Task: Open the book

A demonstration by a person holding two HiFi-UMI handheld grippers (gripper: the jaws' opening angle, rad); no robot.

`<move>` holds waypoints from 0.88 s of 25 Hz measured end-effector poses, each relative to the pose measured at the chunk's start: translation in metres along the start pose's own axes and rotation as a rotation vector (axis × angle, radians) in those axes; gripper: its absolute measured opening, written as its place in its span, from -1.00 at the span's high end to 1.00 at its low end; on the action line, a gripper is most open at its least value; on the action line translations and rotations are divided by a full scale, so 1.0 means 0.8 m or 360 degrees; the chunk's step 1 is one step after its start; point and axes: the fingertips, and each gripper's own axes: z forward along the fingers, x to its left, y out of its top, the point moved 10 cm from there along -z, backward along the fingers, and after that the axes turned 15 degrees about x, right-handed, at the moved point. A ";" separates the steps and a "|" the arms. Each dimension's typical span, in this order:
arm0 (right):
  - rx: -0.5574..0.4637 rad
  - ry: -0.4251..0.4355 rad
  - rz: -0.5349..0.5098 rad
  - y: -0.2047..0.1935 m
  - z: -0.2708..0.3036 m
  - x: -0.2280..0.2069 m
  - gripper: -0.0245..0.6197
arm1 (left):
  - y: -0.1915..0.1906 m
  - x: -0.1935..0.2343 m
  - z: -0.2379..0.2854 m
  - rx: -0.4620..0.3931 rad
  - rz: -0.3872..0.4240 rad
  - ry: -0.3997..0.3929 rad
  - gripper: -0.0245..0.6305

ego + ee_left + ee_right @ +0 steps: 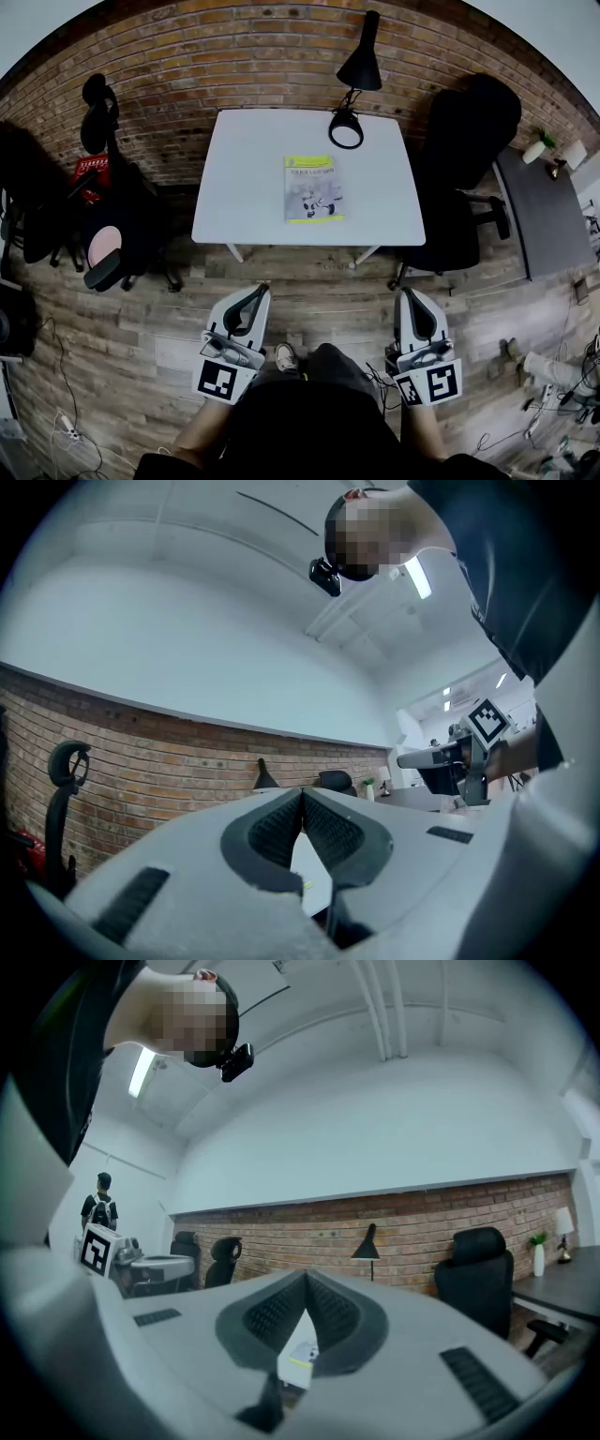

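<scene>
A closed book (313, 188) with a yellow-green and grey cover lies flat near the middle of a white table (244, 197). Both grippers are held well short of the table, over the wooden floor. My left gripper (261, 293) is shut with nothing in it, its tips meeting in the left gripper view (302, 794). My right gripper (410, 297) is likewise shut and empty, pointing level at the table (306, 1277). Through the gap under the right jaws a bit of the book (302, 1355) shows.
A black desk lamp (354, 84) stands at the table's far edge before a brick wall (281, 56). A black office chair (464, 178) is right of the table and another chair (112, 234) left. A grey desk (544, 211) is far right. Cables lie on the floor.
</scene>
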 end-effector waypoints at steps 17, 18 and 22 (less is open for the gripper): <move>-0.0028 0.0169 0.0047 0.004 0.119 -0.136 0.88 | 0.034 0.014 0.167 0.0076 0.0029 0.0079 0.85; -0.0032 0.0179 0.0044 0.005 0.128 -0.148 0.88 | 0.036 0.015 0.180 0.0079 0.0025 0.0088 0.85; -0.0056 0.0224 0.0050 0.009 0.163 -0.191 0.88 | 0.043 0.017 0.224 0.0097 0.0023 0.0130 0.85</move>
